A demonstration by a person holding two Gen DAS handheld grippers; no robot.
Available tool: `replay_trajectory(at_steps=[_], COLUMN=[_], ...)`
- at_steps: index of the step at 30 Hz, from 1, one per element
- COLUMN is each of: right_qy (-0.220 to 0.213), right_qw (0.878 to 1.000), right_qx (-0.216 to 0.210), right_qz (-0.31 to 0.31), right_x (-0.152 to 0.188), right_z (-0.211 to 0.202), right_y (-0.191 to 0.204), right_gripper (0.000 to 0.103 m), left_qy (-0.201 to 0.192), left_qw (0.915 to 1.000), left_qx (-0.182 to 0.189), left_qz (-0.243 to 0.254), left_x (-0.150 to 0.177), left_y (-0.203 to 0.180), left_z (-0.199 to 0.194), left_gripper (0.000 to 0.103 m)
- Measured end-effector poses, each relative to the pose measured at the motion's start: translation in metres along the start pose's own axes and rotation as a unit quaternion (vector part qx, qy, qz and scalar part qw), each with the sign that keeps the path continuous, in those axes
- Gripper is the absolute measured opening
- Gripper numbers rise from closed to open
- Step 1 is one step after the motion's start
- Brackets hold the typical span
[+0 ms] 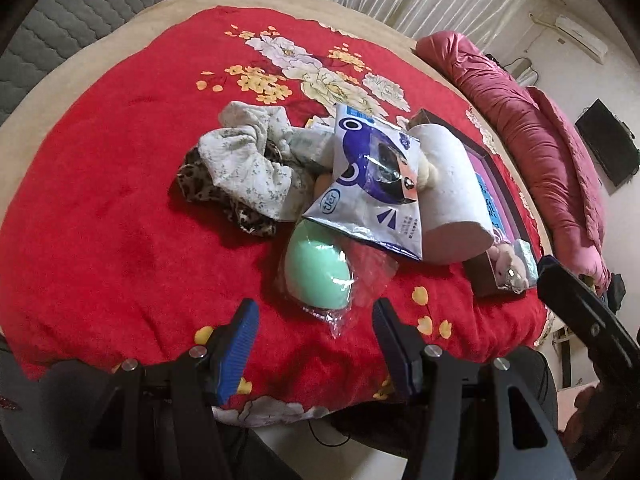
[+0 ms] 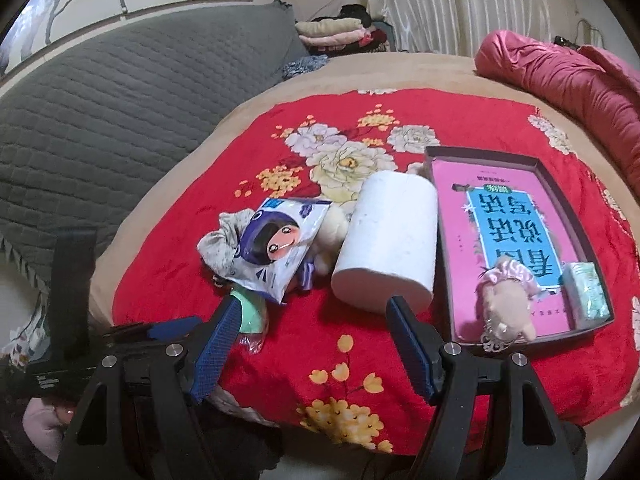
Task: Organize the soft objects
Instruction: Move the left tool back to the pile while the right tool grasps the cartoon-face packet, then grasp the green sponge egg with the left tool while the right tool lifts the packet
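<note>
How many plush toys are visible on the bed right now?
2. A pink-frilled plush toy lies in the box, at its near end. A cream plush toy is half hidden under the cartoon-print packet; others may be buried.

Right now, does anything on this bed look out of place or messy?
Yes. The soft things lie in a jumbled heap on the red blanket: crumpled floral cloth, a cartoon-printed bag propped aslant over it, and a tipped-over paper roll. Only the small plush toy and tissue pack sit in the tray.
</note>
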State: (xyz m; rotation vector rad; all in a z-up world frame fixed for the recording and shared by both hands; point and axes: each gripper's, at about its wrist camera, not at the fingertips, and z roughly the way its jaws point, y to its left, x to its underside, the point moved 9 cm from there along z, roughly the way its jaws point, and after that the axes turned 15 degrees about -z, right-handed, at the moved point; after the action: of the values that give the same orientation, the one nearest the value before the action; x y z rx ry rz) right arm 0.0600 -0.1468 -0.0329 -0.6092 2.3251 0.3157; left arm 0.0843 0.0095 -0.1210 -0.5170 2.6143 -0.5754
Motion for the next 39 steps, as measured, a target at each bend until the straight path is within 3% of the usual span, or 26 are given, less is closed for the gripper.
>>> replay_trajectory(at_steps=[10, 17, 24, 39], right_qy=[0.026, 0.058, 0.070, 0.089], right_qw=[0.998, 0.997, 0.996, 0.996], right_qx=[-0.048, -0.044, -0.053, -0.003], right_qz=[0.024, 0.011, 0.019, 0.024], right_x=[-0.017, -0.028, -0.033, -0.044], right_z=[0.035, 0.071, 0.090, 0.120], right_y=[0.016, 0.024, 0.027, 0.033], right_gripper=[0.076, 0.076, 0.076, 0.076], left_qy=[0.010, 0.012, 0.014, 0.016], left_qw=[0.9999, 0.9990, 0.9988, 0.9981], left_qx=[0.002, 0.035, 0.043, 0.053], left_qz=[-0.003, -0.025, -0.017, -0.029], left_x=[-0.006, -0.015, -0.016, -0.017], left_y=[-0.006, -0.002, -0.003, 0.002], left_z=[0.026, 0.034, 0.039, 0.043], left_gripper=[0.058, 0.058, 0.058, 0.058])
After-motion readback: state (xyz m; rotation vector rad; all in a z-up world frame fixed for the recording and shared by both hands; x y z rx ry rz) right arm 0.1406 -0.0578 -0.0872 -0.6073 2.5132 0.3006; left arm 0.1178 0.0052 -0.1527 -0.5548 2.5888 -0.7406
